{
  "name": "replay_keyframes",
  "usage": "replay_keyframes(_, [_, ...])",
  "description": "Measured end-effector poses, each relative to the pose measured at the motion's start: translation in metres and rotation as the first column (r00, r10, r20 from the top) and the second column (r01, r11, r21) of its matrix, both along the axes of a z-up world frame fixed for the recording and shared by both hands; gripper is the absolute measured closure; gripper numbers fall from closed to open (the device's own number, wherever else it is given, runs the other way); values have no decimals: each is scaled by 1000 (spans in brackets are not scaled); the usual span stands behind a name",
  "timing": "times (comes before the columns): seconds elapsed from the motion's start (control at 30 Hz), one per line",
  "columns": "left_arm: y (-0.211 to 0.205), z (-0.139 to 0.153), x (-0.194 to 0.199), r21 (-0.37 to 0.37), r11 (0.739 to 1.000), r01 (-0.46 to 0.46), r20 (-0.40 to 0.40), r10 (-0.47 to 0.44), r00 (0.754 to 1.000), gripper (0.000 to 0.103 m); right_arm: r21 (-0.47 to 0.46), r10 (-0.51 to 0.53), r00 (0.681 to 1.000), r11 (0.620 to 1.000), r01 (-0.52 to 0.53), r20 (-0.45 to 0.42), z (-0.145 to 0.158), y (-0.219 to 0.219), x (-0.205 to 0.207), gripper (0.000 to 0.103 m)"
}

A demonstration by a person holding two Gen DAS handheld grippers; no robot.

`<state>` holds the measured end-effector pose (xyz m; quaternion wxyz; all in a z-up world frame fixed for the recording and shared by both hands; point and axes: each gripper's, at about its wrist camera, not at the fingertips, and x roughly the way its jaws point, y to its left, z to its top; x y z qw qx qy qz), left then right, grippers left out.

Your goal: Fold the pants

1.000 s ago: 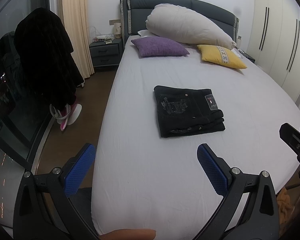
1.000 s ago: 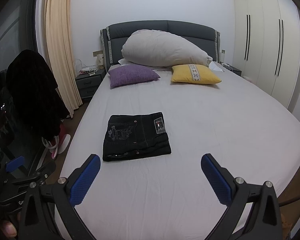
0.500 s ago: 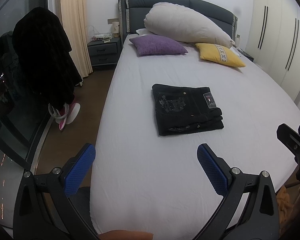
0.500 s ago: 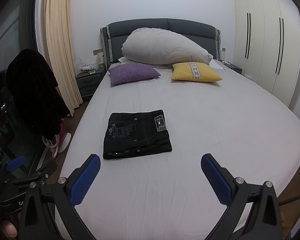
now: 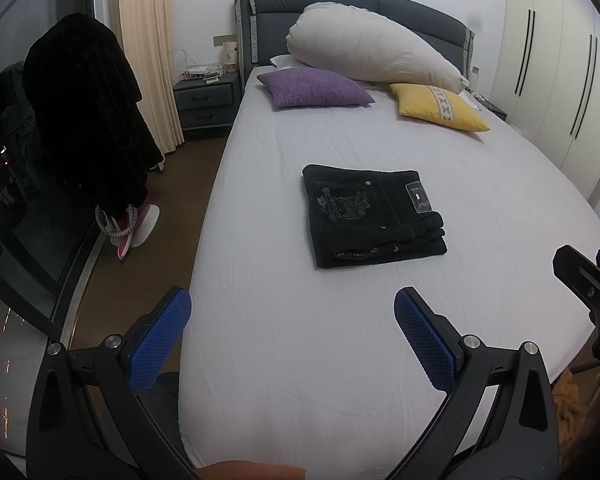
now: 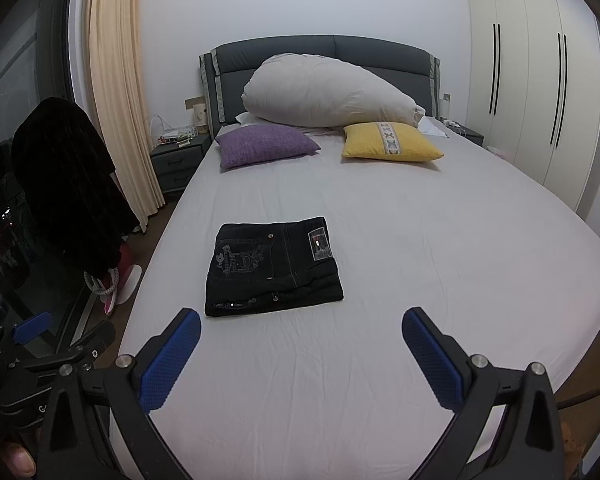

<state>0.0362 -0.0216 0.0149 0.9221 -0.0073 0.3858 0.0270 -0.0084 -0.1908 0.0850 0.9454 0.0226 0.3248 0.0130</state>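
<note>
Pants (image 6: 274, 266) lie folded square on the bed (image 6: 420, 240) at twelve o'clock, both left gripper (image 5: 292, 336) and right gripper (image 6: 300, 354) spread empty, best withdrawn without brushing the stack.

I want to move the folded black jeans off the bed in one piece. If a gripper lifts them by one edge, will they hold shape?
Probably not. The black jeans are a stack of loose layers, so one lifted edge would likely peel open and droop. The denim looks thick, so fairly heavy. On the bedsheet, a push would likely bunch the layers.
</note>
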Motion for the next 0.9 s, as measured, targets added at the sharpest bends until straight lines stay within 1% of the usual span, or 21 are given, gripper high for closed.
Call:
replay_keyframes(0.3, [-1, -3, -1, -1, 1000, 5, -2, -5, 1000, 0, 0, 1, 1000, 1000, -1, -4, -5, -2, -4, 0])
replay_keyframes(0.67, [-2, -4, -2, -1, 1000, 6, -4, -6, 1000, 0, 1, 3, 1000, 1000, -3, -5, -3, -3, -1, 0])
replay_keyframes(0.9, [-5, -10, -3, 1, 1000, 19, -9, -19, 1000, 0, 1, 4, 1000, 1000, -4, -7, -3, -3, -1, 0])
